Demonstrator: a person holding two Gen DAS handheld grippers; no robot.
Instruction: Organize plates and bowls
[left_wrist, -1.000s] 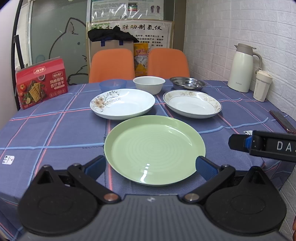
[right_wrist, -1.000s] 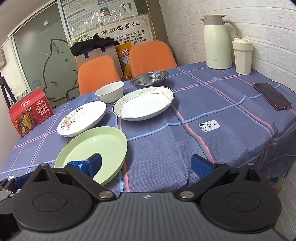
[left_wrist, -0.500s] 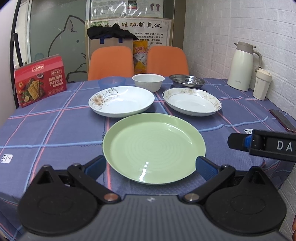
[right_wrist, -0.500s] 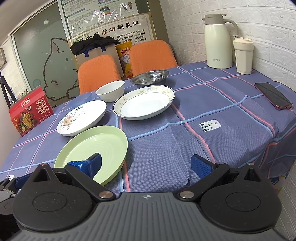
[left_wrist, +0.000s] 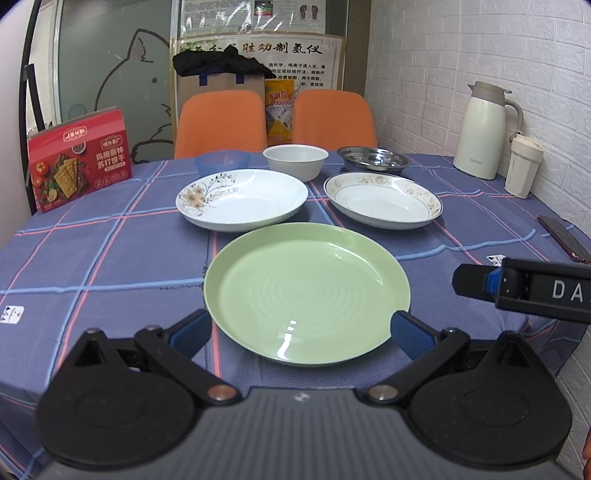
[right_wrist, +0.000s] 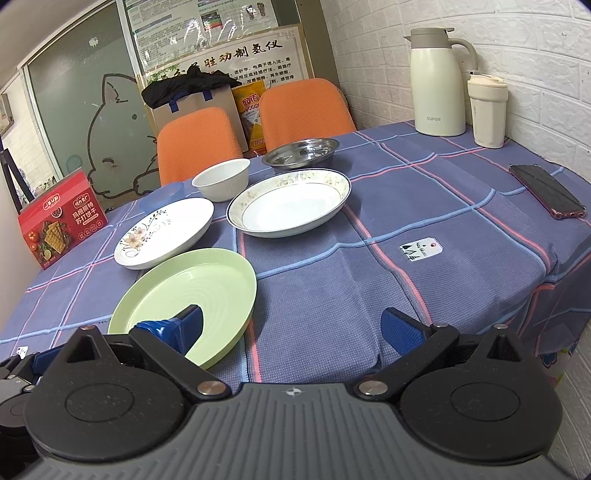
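A green plate lies on the blue checked tablecloth near the front edge; it also shows in the right wrist view. Behind it lie a white floral plate and a gold-rimmed plate. Further back stand a blue bowl, a white bowl and a steel dish. My left gripper is open, its fingers on either side of the green plate's near rim. My right gripper is open and empty, just right of the green plate.
A red cracker box stands at the back left. A white thermos and a cream cup stand at the back right by the brick wall. A phone lies at the right edge. Two orange chairs stand behind the table.
My left gripper has moved forward and a little lower, so its fingers now reach the green plate's near rim. The right gripper has barely moved.
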